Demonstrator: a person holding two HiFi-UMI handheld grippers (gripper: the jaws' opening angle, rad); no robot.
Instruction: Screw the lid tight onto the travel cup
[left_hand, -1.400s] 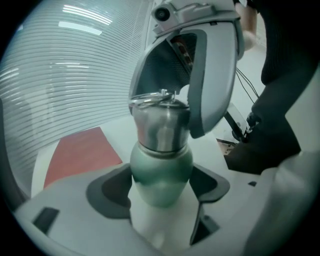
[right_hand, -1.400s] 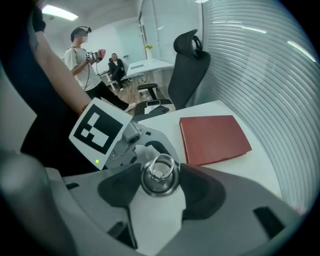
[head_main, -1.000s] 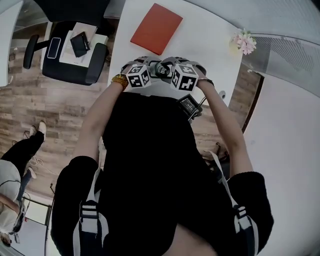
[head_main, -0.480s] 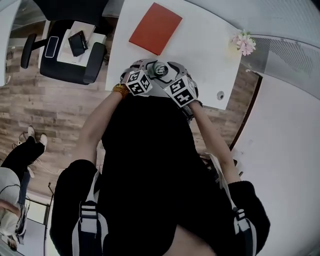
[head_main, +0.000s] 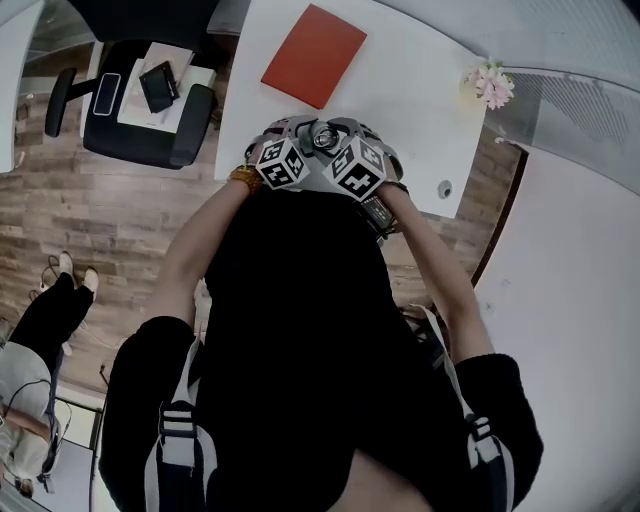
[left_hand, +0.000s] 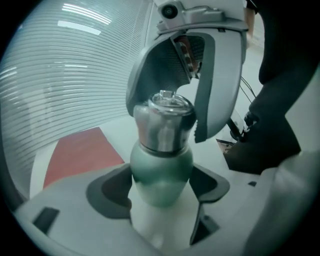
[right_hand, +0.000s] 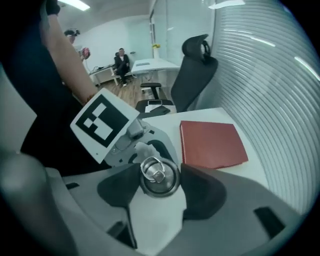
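At the near edge of the white surface (head_main: 420, 110), the left gripper (left_hand: 160, 191) is clamped on the green body of the roughly upright travel cup (left_hand: 161, 160), held at the person's 12 o'clock. The right gripper (right_hand: 160, 176) points down along the cup's long axis; its jaws have just been closing and now pinch the steel lid (right_hand: 159, 183) on top. A red folder (head_main: 313, 56) lies beyond, also at 12 o'clock.

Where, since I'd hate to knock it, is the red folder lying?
In the head view the red folder lies flat on the white table, just beyond the travel cup and apart from it.
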